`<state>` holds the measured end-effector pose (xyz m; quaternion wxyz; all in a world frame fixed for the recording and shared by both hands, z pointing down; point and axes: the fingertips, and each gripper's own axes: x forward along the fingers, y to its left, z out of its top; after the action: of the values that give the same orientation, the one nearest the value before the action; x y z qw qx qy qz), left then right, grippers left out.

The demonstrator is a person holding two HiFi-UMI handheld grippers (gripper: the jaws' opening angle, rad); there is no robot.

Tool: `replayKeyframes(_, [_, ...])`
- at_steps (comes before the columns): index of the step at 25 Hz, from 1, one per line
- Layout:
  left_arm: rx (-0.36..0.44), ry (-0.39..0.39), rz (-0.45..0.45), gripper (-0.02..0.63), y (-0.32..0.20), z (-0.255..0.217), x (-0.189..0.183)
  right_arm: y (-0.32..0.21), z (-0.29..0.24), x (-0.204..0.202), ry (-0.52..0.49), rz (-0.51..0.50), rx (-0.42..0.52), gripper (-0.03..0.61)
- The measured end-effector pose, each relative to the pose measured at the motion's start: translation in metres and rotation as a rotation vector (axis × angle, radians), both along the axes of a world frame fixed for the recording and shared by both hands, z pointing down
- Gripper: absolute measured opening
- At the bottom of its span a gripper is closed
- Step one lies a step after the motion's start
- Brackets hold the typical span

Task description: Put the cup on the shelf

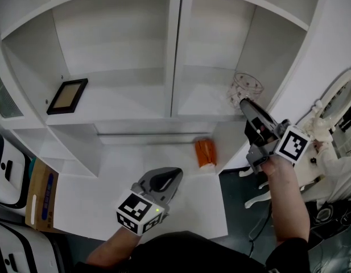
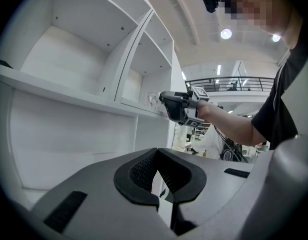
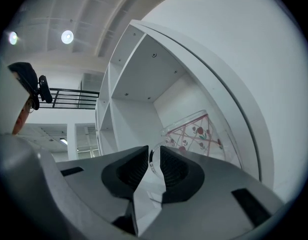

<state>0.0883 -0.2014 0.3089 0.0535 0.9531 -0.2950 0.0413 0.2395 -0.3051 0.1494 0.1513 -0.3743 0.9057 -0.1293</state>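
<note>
A white shelving unit (image 1: pixel 176 50) fills the upper frame above a white tabletop (image 1: pixel 192 209), dark floor (image 1: pixel 235 198) lies lower right, and round ceiling lights (image 2: pixel 225 33) glow upper right in the left gripper view.

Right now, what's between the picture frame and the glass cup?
Only the white upright divider. Otherwise the shelf board between the picture frame and the glass cup is bare, as the head view shows.

Cup (image 1: pixel 247 86) right in shelf (image 1: pixel 124 110), frame (image 1: pixel 67 95) left, maybe can (image 1: pixel 205 152) below
</note>
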Motion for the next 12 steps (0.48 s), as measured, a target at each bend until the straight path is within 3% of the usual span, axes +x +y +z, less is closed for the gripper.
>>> replayKeyframes(12, [0.0, 0.004, 0.028, 0.011, 0.003, -0.002, 0.003, -0.001, 0.001, 0.024, 0.018, 0.125, -0.009, 0.038])
